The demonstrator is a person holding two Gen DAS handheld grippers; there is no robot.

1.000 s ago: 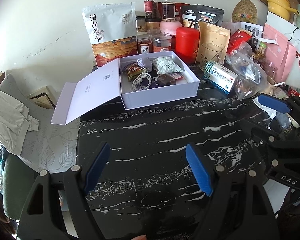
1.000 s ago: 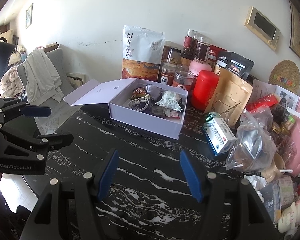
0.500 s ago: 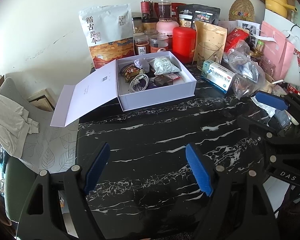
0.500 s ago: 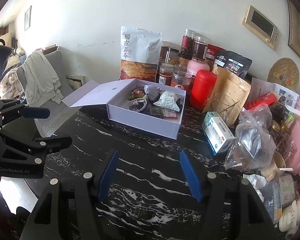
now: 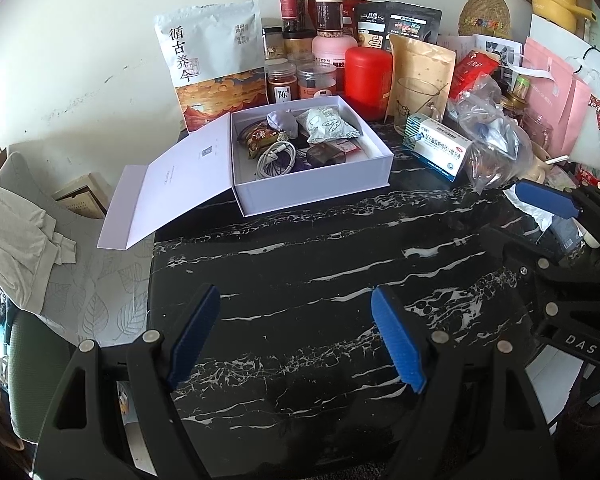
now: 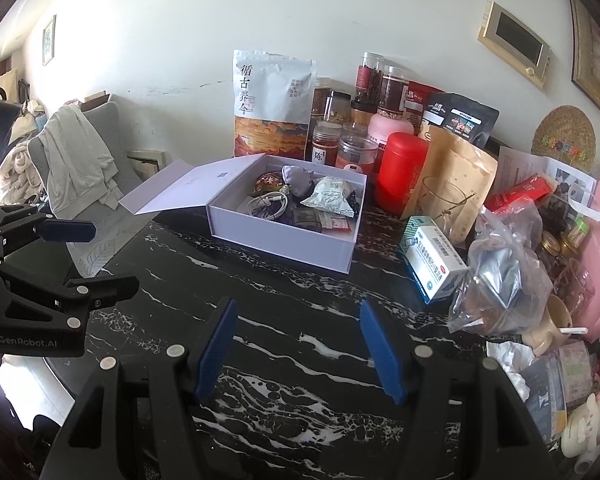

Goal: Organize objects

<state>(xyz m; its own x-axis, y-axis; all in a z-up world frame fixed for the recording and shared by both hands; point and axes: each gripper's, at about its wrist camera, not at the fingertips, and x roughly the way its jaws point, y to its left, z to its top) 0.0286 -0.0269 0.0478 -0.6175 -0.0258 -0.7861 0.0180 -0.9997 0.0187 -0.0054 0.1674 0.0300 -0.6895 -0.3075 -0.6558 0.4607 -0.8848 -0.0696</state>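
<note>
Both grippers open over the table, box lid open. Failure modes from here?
1. The white gift box has its lid overhanging the black marble table edge; bumping it may shift the box.
2. The clear glass cup stands beside the blue-and-white medicine carton; reaching there risks tipping it.

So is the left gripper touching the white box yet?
Apart. In the left wrist view, bare black table separates the open left gripper from the white box.
</note>
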